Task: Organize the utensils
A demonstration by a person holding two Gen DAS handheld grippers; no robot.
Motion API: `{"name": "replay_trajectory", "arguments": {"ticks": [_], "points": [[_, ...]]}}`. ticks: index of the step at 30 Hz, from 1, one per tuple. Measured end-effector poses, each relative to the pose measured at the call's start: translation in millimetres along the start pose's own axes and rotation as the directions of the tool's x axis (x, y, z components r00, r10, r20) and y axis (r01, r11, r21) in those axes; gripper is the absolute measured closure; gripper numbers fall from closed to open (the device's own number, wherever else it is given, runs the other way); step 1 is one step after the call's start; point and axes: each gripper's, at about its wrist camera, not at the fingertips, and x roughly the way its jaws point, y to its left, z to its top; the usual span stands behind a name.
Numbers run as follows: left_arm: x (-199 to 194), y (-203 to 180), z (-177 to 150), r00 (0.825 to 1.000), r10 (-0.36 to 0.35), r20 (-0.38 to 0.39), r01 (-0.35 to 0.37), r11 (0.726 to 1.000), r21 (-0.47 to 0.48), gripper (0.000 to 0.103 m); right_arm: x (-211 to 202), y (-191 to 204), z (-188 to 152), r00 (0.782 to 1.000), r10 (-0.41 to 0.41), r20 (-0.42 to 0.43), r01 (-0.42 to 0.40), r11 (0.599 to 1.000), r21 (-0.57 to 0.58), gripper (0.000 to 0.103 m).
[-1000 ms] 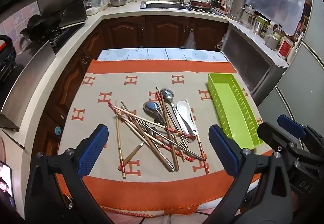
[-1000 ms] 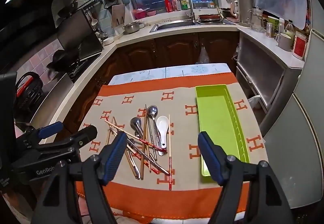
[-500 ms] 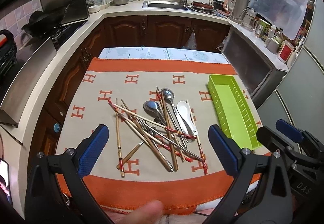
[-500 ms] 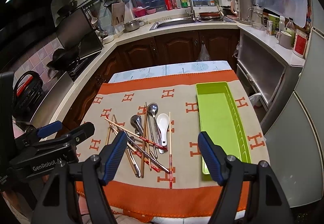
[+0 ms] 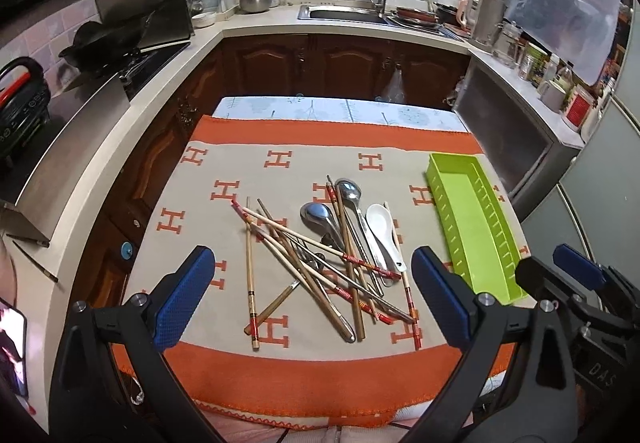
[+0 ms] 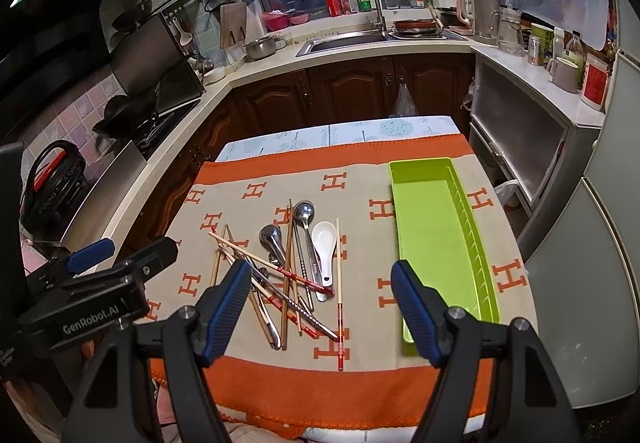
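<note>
A loose heap of wooden chopsticks [image 5: 304,255] [image 6: 280,275] lies mid-cloth, crossed over two metal spoons [image 5: 320,215] [image 6: 304,215] and a white ceramic spoon [image 5: 380,223] [image 6: 325,239]. An empty lime-green tray [image 5: 472,227] [image 6: 436,239] sits at the right of the cloth. My left gripper [image 5: 312,303] hovers open over the near edge, in front of the heap. My right gripper [image 6: 320,307] is open too, held above the near edge between the heap and the tray. Neither holds anything.
The utensils rest on a beige and orange cloth [image 5: 280,163] over a small table. Kitchen counters wrap around it: a stove with a wok [image 5: 104,39] at left, a sink [image 5: 344,13] at the back, jars and a mug [image 6: 564,73] at right.
Both views have tilted up slightly and shifted a little; a fingertip seen at the bottom of the left wrist view half a second ago is gone. The utensils and tray have not moved.
</note>
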Motion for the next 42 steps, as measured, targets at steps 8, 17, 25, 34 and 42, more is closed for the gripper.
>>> {"name": "replay_trajectory", "arguments": {"ticks": [8,17,25,34,42], "points": [[1,-1,0,1.0,0.008,-0.014,-0.008,1.0,0.001,0.005,2,1,1,1.0,0.004,-0.004,-0.004,1.0,0.004,0.03],[3,0,-1,1.0,-0.001,-0.019,0.001,1.0,0.005,0.005,2,1,1,1.0,0.02,-0.016,-0.02,1.0,0.003,0.03],[3,5,1,1.0,-0.001,-0.009,0.001,1.0,-0.008,0.005,2,4,1,0.999,0.024,-0.021,-0.024,1.0,-0.001,0.03],[3,10,6,1.0,-0.001,0.022,0.001,1.0,0.011,0.005,5,10,8,0.999,0.026,-0.021,-0.026,1.0,-0.009,0.03],[-1,17,15,0.996,-0.036,0.081,0.028,0.995,0.101,0.007,20,13,21,0.997,0.038,-0.064,-0.039,0.999,-0.014,0.031]]}}
